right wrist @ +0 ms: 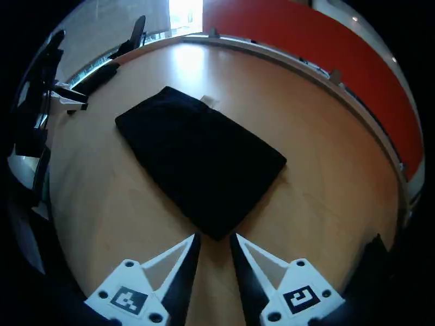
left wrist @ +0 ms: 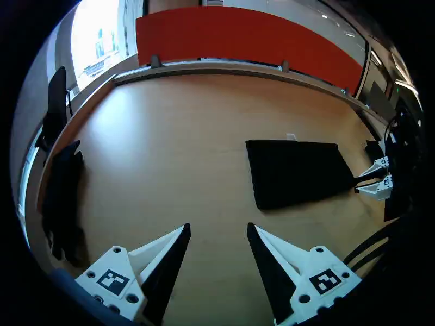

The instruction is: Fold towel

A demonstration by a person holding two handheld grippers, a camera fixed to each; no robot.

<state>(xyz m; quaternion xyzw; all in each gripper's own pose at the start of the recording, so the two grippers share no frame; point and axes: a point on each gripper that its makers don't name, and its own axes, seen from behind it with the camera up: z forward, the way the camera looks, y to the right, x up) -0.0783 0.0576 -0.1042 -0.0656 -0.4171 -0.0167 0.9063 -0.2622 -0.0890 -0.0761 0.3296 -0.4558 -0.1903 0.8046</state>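
Towel [right wrist: 201,163] lies flat on the table [right wrist: 326,179]. Left gripper [left wrist: 217,226] hangs released, well apart from the towel. Right gripper [right wrist: 214,237] is released, with its fingertips at the towel's near corner.

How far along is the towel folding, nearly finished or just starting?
Done: the black towel lies flat on the wooden table as a neat rectangle; whether it is already folded I cannot tell. In hand: nothing; the right claw is open just short of its near corner, the left claw open over bare table. To do: gripping and folding.
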